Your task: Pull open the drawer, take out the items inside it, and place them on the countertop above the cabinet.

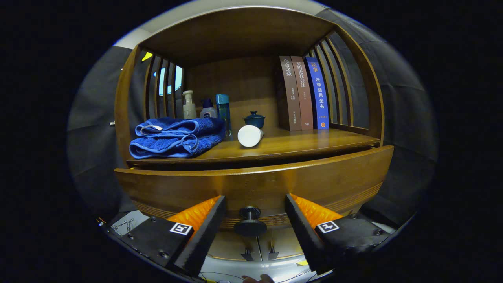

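Observation:
A wooden cabinet has a drawer (pixel 255 182) whose front stands slightly out from the cabinet body, leaving a thin dark gap under the countertop (pixel 314 141). A black round knob (pixel 250 221) sits low on the drawer front. My gripper (pixel 254 224) is open, its two fingers standing either side of the knob without touching it. The inside of the drawer is hidden. On the countertop lie a folded blue towel (pixel 175 137) and a white cylinder (pixel 250 135) on its side.
At the back of the countertop stand a pump bottle (pixel 189 104), a small dark-capped bottle (pixel 207 109), a teal bottle (pixel 223 114), a dark blue lidded cup (pixel 254 119) and three upright books (pixel 304 94). Slatted wooden sides and a top panel enclose the shelf.

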### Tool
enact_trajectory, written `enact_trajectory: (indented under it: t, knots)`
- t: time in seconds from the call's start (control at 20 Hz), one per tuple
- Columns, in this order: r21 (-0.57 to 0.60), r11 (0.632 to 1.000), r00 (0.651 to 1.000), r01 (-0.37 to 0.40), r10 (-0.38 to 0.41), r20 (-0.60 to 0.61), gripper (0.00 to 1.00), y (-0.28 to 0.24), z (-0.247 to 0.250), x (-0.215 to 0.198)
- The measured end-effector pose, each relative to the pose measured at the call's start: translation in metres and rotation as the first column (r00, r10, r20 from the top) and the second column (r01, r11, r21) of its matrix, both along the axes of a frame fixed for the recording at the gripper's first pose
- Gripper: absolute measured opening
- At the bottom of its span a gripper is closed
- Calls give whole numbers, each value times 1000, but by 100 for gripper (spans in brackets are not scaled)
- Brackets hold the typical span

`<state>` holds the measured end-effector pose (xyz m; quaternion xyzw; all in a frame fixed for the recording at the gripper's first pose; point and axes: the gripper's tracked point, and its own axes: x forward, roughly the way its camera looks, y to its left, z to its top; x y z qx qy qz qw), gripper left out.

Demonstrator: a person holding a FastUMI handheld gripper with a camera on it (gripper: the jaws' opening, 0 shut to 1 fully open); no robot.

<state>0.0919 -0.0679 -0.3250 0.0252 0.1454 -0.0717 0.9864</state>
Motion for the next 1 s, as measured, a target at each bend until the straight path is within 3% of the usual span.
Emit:
enact_trajectory:
  t: [0.35, 1.0]
  knots:
    - [-1, 1000, 1000, 5, -5, -5, 99, 0, -3, 23]
    - [-15, 1000, 999, -12, 11, -37, 100, 5, 1, 20]
